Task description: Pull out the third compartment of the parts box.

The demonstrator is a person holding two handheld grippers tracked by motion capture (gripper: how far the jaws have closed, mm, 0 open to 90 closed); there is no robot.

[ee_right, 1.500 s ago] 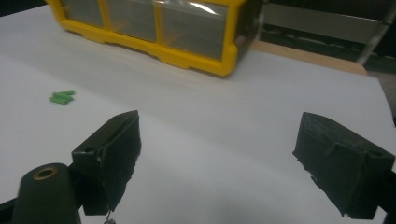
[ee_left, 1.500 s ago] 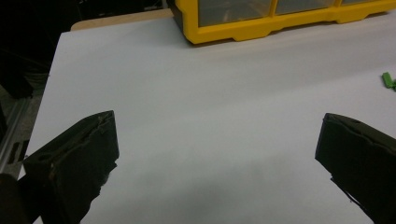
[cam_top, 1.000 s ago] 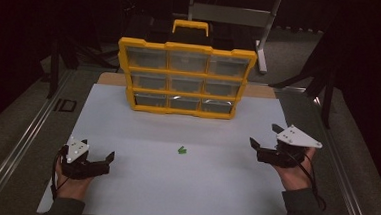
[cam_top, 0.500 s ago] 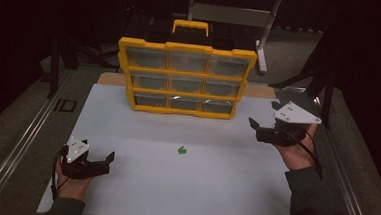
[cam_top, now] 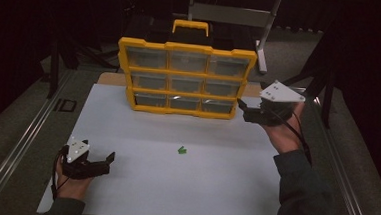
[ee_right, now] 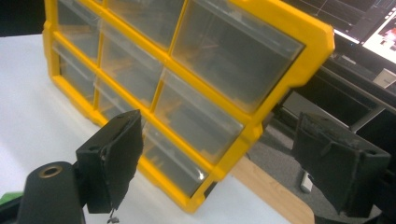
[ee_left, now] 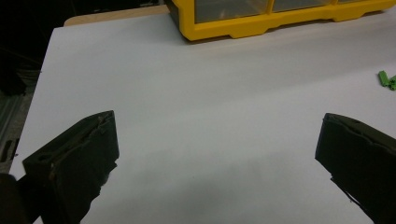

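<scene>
No text, label, brand, number or sign could be read anywhere. The yellow organizer [cam_top: 186,79] carried no legible marking on its frame, handle or clear drawer fronts. The white surface [cam_top: 174,171] was blank. A lit screen [ee_right: 380,35] at the top right corner of the right gripper view showed bright patches, too blurred and cropped to read as words.

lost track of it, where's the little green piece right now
In the high view the green piece lies mid-table on the white sheet, in front of the yellow organizer, between both grippers.
</scene>
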